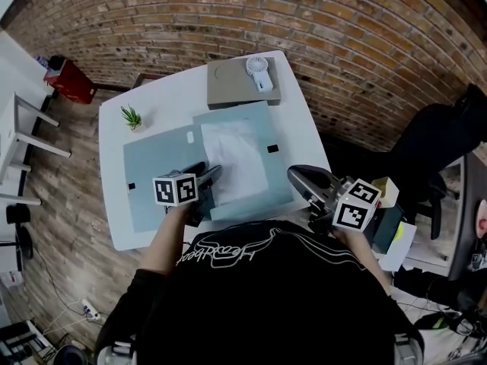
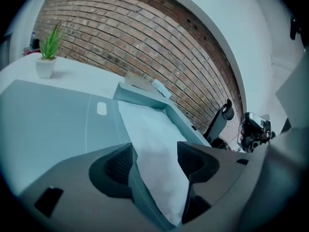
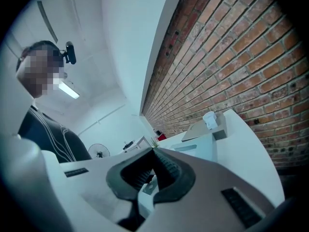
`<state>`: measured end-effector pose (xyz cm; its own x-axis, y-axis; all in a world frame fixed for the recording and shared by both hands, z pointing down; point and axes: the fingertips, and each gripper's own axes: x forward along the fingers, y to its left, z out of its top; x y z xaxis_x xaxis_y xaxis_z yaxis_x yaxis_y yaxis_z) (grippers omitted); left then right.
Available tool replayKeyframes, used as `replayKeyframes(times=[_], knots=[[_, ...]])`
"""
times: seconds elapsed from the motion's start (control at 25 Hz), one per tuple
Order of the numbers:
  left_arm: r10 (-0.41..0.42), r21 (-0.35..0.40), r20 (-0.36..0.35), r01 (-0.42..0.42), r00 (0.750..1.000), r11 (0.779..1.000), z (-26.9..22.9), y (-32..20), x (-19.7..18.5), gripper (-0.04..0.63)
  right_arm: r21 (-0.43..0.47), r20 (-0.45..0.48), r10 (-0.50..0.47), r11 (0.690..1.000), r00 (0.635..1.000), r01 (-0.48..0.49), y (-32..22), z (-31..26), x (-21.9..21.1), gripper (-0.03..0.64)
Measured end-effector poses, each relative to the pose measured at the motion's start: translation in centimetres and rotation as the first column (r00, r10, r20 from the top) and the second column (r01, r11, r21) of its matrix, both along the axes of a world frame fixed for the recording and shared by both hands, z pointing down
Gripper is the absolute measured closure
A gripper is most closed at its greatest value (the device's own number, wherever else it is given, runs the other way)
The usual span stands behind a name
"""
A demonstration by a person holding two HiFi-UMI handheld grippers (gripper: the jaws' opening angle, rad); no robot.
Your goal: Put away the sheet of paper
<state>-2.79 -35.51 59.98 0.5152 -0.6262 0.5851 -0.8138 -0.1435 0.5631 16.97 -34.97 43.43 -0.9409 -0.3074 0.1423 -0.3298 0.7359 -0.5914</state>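
Note:
A white sheet of paper (image 1: 234,158) lies on the right half of an open blue-grey folder (image 1: 156,169) on the white table (image 1: 300,112). My left gripper (image 1: 207,177) is at the folder's near edge, by the fold. In the left gripper view its jaws (image 2: 154,148) stand apart, and the near end of the sheet of paper (image 2: 157,149) and the folder's edge (image 2: 145,197) run between the pads without being pressed. My right gripper (image 1: 303,176) hovers off the table's right edge; its jaws (image 3: 153,151) are closed together and hold nothing.
A small potted plant (image 1: 132,117) stands at the table's far left. A grey pad (image 1: 228,86) carrying a white hand fan (image 1: 259,73) lies at the back, against the brick wall. A black chair (image 1: 441,143) stands to the right, and a red box (image 1: 70,80) on the floor to the left.

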Motion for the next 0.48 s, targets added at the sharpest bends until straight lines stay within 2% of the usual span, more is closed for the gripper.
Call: replayKeyframes(times=[0.12, 0.32, 0.48], knots=[[-0.031, 0.029, 0.037, 0.030, 0.999, 0.999, -0.6, 0.1, -0.8, 0.285, 0.014, -0.009, -0.011, 1.000, 1.000, 0.011, 0.2, -0.3, -0.1, 0.614], [-0.029, 0.090, 0.044, 0.025, 0.999, 0.996, -2.9, 1.3, -1.3, 0.287, 0.027, -0.018, -0.009, 1.000, 1.000, 0.010, 1.1, -0.3, -0.6, 0.614], [0.000, 0.180, 0.066, -0.012, 0.998, 0.984, -6.5, 2.5, -1.2, 0.348, 0.028, -0.027, -0.014, 0.999, 1.000, 0.015, 2.6, -0.5, -1.5, 0.614]])
